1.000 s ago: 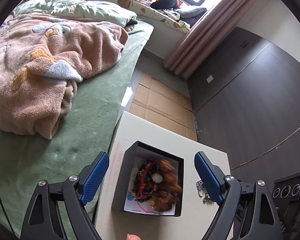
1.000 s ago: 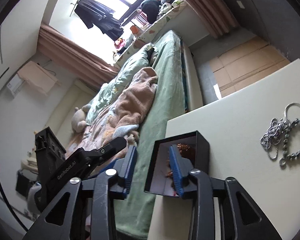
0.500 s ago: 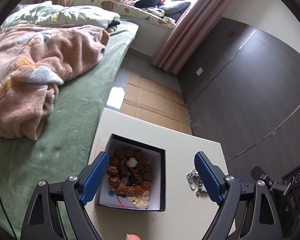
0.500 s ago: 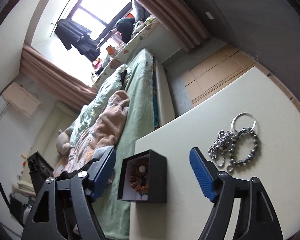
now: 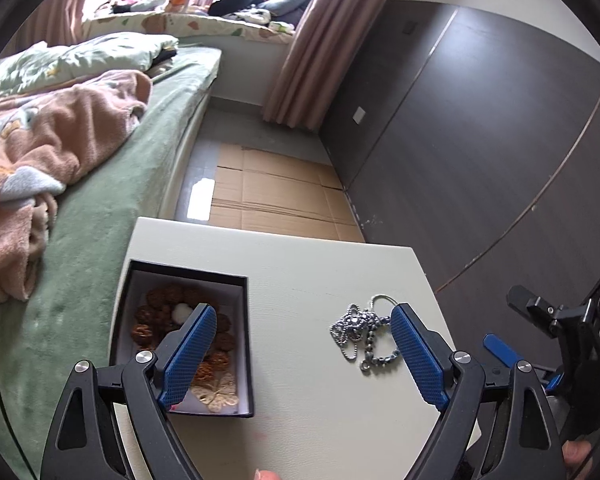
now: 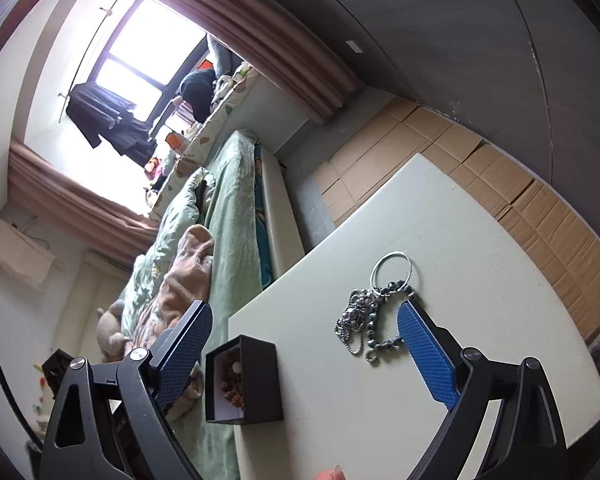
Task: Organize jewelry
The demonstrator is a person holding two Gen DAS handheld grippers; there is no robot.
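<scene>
We hold both grippers above the table (image 5: 308,280) with nothing in either; the left gripper (image 5: 304,354) has its fingers (image 5: 188,348) spread wide and empty, and the right gripper (image 6: 304,350) likewise stands wide open. The loose jewelry, a silver chain (image 6: 350,322) tangled with a dark bead bracelet (image 6: 384,334) and a thin ring (image 6: 392,270), lies in a small heap on the bare table, well apart from the black box (image 6: 256,384) that already holds brown beads (image 5: 180,320); in the right wrist view the heap sits just inside the right-hand finger, almost touching its tip, with the box off toward the left-hand finger; its long axis runs away from us, roughly along the fingers. In the left wrist view the heap (image 5: 360,330) lies close beside the right-hand finger too, while the box (image 5: 188,340) sits under the other finger. We judge the right gripper the handier one; it needs a small shift sideways to centre the heap between its fingers before closing.
</scene>
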